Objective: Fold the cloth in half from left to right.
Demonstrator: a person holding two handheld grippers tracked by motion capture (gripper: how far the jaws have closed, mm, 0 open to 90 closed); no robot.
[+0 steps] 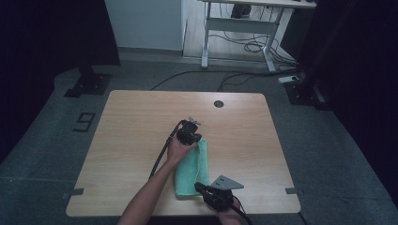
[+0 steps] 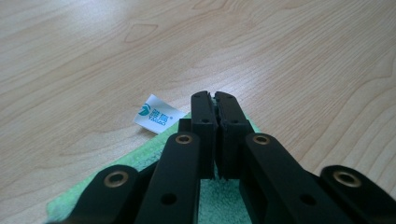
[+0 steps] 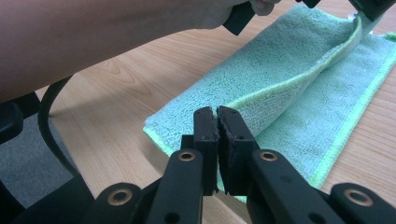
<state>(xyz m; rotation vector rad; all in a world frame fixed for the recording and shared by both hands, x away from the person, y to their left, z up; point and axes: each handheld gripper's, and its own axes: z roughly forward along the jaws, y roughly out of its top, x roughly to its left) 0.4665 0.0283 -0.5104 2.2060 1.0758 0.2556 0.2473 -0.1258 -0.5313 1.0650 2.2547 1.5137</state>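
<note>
A folded green towel [image 1: 192, 171] lies on the wooden surface [image 1: 126, 131] near its front edge, the left gripper [image 1: 189, 133] clenched on its far end and the right gripper [image 1: 206, 191] clenched on its near corner.

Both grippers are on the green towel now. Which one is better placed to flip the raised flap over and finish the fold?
Probably the left gripper: it is at the towel's far end, where the raised flap is lifted highest. The right gripper sits low at the near corner.
</note>
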